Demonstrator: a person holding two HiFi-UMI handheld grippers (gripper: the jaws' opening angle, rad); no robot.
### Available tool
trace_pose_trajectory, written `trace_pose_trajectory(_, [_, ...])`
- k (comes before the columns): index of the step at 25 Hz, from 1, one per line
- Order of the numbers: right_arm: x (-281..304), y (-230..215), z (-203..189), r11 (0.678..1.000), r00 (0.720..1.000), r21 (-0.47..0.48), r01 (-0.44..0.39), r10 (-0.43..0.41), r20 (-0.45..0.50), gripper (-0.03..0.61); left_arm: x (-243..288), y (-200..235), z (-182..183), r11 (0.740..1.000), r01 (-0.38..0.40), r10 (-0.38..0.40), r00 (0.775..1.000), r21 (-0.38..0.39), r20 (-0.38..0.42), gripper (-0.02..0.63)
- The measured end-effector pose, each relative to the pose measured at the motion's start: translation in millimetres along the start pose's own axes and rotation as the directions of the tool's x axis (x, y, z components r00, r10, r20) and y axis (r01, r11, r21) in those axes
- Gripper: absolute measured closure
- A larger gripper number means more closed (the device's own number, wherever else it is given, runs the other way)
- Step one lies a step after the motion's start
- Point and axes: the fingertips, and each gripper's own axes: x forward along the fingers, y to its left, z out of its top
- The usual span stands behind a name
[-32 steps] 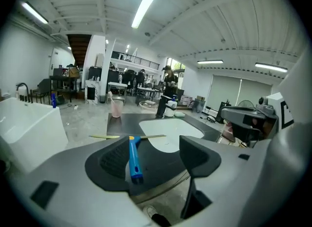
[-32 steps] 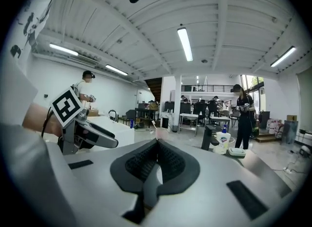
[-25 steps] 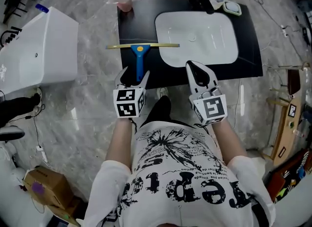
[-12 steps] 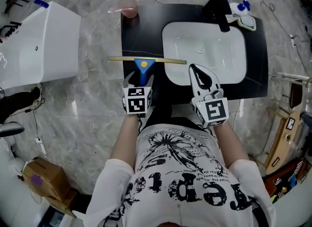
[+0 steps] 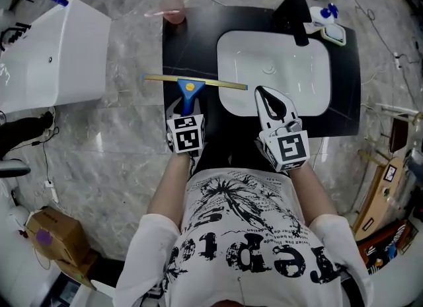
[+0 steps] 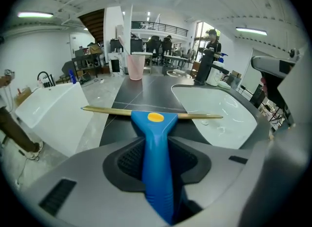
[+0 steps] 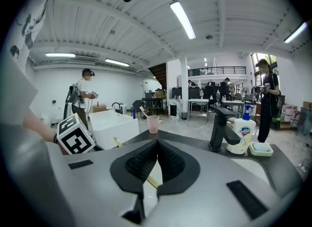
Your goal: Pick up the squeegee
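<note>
Head view: the squeegee (image 5: pixel 190 86) is seen on the black countertop (image 5: pixel 192 35) just beside the white sink (image 5: pixel 274 68). Its yellowish blade is laid crosswise, and its blue handle is taken between the jaws of the left gripper (image 5: pixel 187 106). The right gripper (image 5: pixel 261 91) is held at the sink's near rim.

Left gripper view: the jaws are caught closing, pads against the handle's sides.

Right gripper view: the jaws are pressed together at the tips, nothing pinched. A pink cup (image 7: pixel 153 122) is seen beyond.

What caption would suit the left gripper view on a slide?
Left gripper closing its jaws on the blue squeegee lying on a black countertop beside a white sink.
</note>
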Motion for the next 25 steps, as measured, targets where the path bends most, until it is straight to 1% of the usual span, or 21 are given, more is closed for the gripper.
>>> trace_pose_trajectory(4, [-9, -7, 8, 1.000, 1.000, -0.013, -0.023, 0.023, 0.012, 0.565, -9, -7, 0, 1.000, -0.003, 0.003, 1.000, -0.027, -0.014, 0.472])
trace_pose_trajectory(7, [-16, -15, 16, 0.999, 0.999, -0.023, -0.027, 0.028, 0.027, 0.565, -19, -15, 3, 0.999, -0.002, 0.002, 1.000, -0.052, -0.001, 0.474])
trace_pose_trajectory(11, [-26, -25, 29, 0.999, 0.998, -0.028, -0.030, 0.032, 0.055, 0.565, -38, -27, 21, 0.999, -0.005, 0.007, 0.999, -0.051, 0.052, 0.473])
trace_pose_trajectory(16, [-38, -38, 51, 0.999, 0.994, -0.048, -0.023, 0.028, 0.102, 0.565, -66, -41, 57, 0.998, 0.000, 0.009, 0.988, -0.056, 0.152, 0.472])
trace_pose_trajectory(19, [-47, -43, 69, 0.998, 0.990, -0.053, -0.018, 0.025, 0.139, 0.565, -89, -46, 87, 0.999, -0.006, 0.016, 0.971, -0.045, 0.237, 0.472])
trace_pose_trajectory(22, [-55, -49, 86, 0.999, 0.984, -0.033, -0.024, 0.029, 0.174, 0.565, -116, -49, 119, 0.999, -0.020, 0.029, 0.940, -0.029, 0.339, 0.472])
trace_pose_trajectory(25, [-65, -55, 105, 0.999, 0.975, -0.031, -0.014, 0.021, 0.219, 0.565, -143, -53, 151, 1.000, -0.022, 0.024, 0.907, -0.010, 0.421, 0.472])
